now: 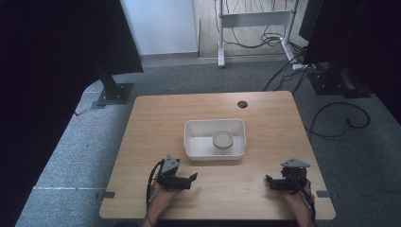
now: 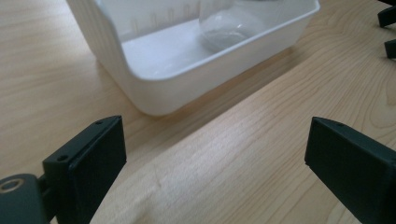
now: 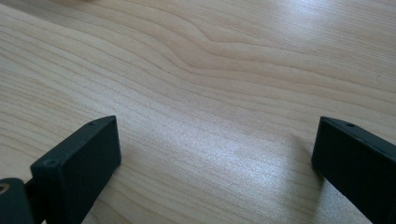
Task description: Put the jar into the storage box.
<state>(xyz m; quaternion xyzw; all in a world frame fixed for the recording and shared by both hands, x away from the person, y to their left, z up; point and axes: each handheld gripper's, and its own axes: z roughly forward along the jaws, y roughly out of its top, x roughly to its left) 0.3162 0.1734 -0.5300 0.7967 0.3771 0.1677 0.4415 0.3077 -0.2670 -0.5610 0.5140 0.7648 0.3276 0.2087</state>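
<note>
Two tools rest low on the near part of the wooden table, jaws spread wide and holding nothing: left tool, right tool. Between and beyond them sits a white tub with a clear jar standing in its right half

The tabletop is pale wood-grain, smooth with a soft sheen. The tub is white plastic, smooth and semi-matt. The jar looks clear and glossy. Each hand-held gripper's jaws are matt black plastic.
</note>
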